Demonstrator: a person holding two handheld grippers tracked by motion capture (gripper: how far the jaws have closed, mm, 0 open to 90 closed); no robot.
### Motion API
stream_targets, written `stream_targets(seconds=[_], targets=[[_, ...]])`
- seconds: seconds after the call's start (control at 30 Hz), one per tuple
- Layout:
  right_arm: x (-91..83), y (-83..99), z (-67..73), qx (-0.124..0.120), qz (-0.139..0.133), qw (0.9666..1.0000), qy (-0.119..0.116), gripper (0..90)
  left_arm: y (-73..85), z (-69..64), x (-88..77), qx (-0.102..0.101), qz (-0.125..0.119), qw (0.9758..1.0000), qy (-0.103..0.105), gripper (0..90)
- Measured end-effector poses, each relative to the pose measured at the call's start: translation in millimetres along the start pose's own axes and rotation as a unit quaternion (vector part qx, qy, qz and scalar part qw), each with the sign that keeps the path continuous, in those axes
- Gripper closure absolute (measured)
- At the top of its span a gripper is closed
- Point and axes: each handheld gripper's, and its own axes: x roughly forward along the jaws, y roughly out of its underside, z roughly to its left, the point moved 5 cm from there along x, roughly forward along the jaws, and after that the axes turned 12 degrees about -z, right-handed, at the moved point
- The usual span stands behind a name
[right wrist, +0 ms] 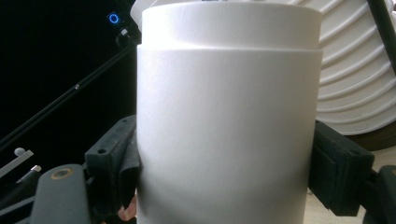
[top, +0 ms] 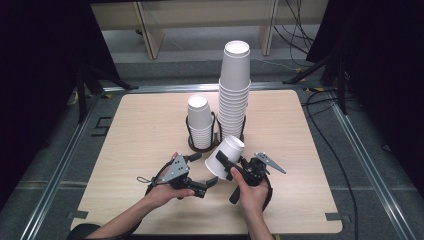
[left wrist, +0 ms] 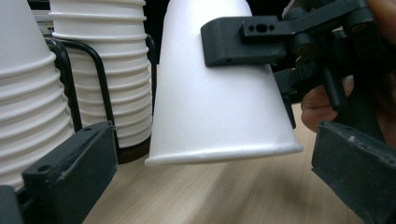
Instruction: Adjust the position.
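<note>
Tabletop (top: 150, 190) open around tool-held cup (top: 226, 155)

text: none legible | cups (top: 234, 90): plain white | dark background: possibly too dim to read

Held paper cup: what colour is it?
Plain white cup, best seen in the left gripper view.

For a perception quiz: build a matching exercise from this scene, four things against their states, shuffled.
Things:
1. right claw
2. left claw
3. tall cup stack
4. short cup stack

States:
A. open, jaws either side of the cup's rim
B. the lower stack, left in the wire holder
C. shut on a single white cup, which is upside down and tilted
D. rises highest, right in the holder

Pairs: 1-C, 2-A, 3-D, 4-B
</note>
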Motion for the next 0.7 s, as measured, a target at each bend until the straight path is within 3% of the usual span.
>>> stream_targets(seconds=[0.03, 0.07, 0.23, 0.33, 0.37, 0.43, 0.47, 0.53, 0.7], targets=[[0.0, 0.0, 0.0, 0.000, 0.000, 1.0000, 0.000, 21.3, -0.3, 1.0, 0.3, 0.005, 0.000, 1.0000, -0.002, 0.0], [0.1, 0.1, -0.4, -0.001, 0.000, 1.0000, -0.001, 21.3, 0.7, -3.1, 2.5, -0.015, -0.005, 0.9998, 0.010, 0.0], [-0.1, 2.0, 1.8, 0.002, 0.002, 1.0000, -0.007, 21.3, 2.4, -7.8, 5.2, -0.027, 0.008, 0.9993, 0.023, 0.0], [0.5, 2.7, 1.7, -0.004, 0.001, 1.0000, -0.007, 21.3, 3.5, -7.2, 7.5, -0.024, 0.006, 0.9995, 0.022, 0.0], [0.0, 4.0, 3.9, 0.009, 0.005, 0.9999, -0.009, 21.3, 4.0, -7.3, 7.4, -0.022, 0.011, 0.9995, 0.022, 0.0], [0.5, 5.0, 2.7, -0.002, 0.005, 0.9999, -0.010, 21.3, 4.9, -7.8, 7.8, -0.021, 0.013, 0.9994, 0.024, 0.0], [0.5, 5.0, 2.7, -0.002, 0.005, 0.9999, -0.010, 21.3, 5.4, -8.3, 9.1, -0.023, 0.006, 0.9994, 0.026, 0.0], [0.9, 5.7, 2.7, -0.001, 0.007, 0.9999, -0.009, 21.3, 6.1, -7.7, 8.0, -0.016, 0.017, 0.9994, 0.026, 0.0], [0.5, 6.3, 5.2, 0.001, 0.008, 0.9999, -0.014, 21.3, 7.2, -8.5, 8.2, -0.011, 0.020, 0.9993, 0.030, 0.0]])
